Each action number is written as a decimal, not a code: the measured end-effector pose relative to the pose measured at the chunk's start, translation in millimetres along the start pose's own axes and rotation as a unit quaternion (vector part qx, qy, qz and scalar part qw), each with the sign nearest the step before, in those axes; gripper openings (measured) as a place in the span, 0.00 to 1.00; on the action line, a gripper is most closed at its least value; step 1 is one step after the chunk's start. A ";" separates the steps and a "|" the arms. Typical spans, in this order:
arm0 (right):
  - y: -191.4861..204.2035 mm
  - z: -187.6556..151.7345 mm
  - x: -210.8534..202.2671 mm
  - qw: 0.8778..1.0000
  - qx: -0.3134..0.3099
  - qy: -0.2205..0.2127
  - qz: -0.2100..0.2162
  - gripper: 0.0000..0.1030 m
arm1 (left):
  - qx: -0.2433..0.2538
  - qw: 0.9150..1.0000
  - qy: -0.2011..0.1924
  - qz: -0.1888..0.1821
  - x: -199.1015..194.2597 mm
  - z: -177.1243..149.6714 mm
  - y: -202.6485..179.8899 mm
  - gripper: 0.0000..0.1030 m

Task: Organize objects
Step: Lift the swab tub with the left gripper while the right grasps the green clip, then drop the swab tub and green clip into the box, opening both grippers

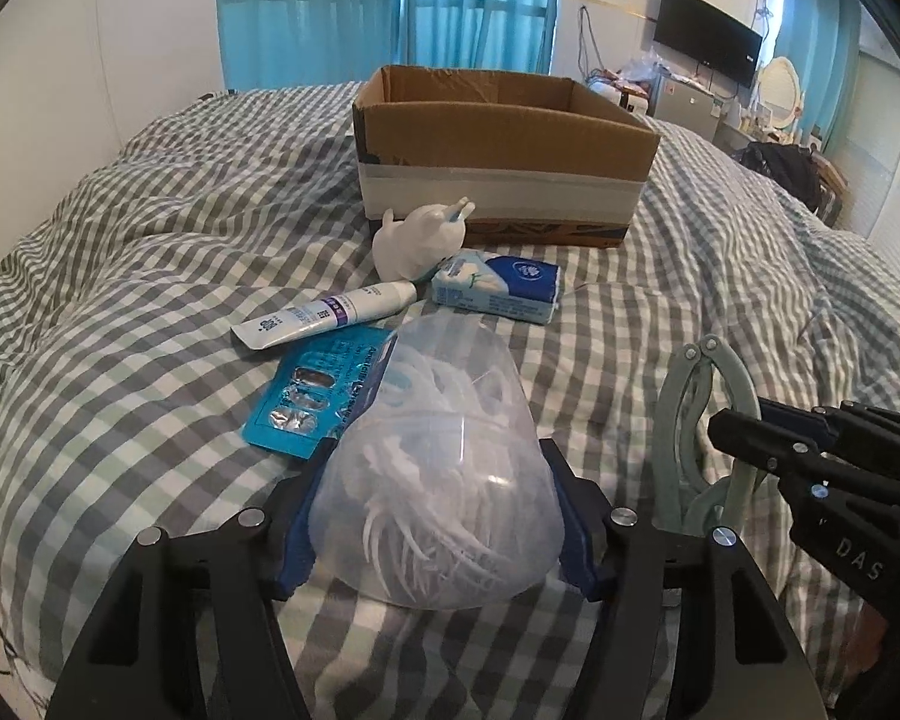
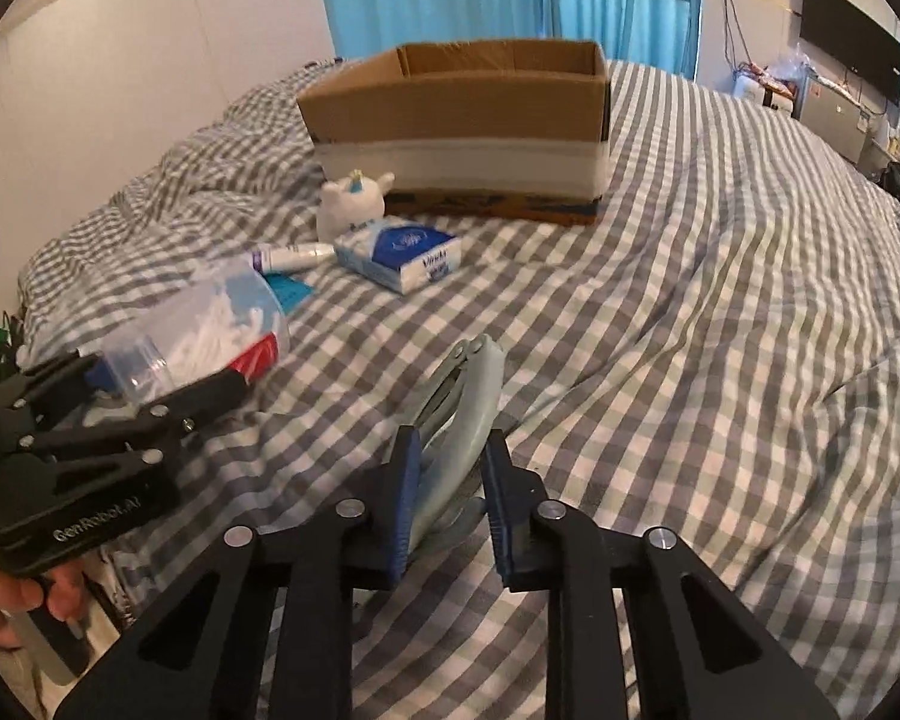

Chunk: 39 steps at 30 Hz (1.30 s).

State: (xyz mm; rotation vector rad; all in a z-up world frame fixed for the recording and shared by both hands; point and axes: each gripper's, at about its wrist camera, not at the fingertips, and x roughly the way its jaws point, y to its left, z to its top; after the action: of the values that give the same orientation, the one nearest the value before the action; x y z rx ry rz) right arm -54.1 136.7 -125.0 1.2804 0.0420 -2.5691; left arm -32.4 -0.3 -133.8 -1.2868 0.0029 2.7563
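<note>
My left gripper (image 1: 438,468) is shut on a clear plastic tub of white floss picks (image 1: 444,474), held just above the checked bed; the tub also shows in the right wrist view (image 2: 204,330). My right gripper (image 2: 450,462) is shut on a pale green folding clip tool (image 2: 468,396), which also shows in the left wrist view (image 1: 690,420). An open cardboard box (image 1: 498,144) stands farther back on the bed. In front of it lie a white plush toy (image 1: 420,234), a tissue pack (image 1: 498,288), a white tube (image 1: 324,318) and a blue blister pack (image 1: 318,396).
The bed (image 2: 720,300) has a rumpled grey-and-white checked cover. A wall runs along the left side. Blue curtains hang behind the box. A TV (image 1: 708,33), a small fridge and clutter stand at the far right.
</note>
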 end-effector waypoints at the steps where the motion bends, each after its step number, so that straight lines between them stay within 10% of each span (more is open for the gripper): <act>1: 2.1 1.9 -1.3 1.000 -0.001 -0.002 -0.002 0.18 | -0.001 1.000 0.000 -0.001 -1.6 0.0 -0.5 0.63; 27: 4.1 22.8 -62.8 0.998 -0.016 -0.063 -0.016 0.11 | -0.005 0.999 -0.046 -0.018 -45.7 27.5 -6.2 0.63; 39: 15.9 127.0 -103.6 0.987 -0.081 -0.140 -0.020 0.11 | -0.003 0.994 -0.103 -0.041 -49.6 141.4 -6.6 0.63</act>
State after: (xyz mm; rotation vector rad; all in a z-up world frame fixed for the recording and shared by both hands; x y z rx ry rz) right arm -89.8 126.5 35.5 0.8609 0.2187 -2.6906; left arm -108.2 8.0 -4.7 -0.9738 -0.0732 2.8047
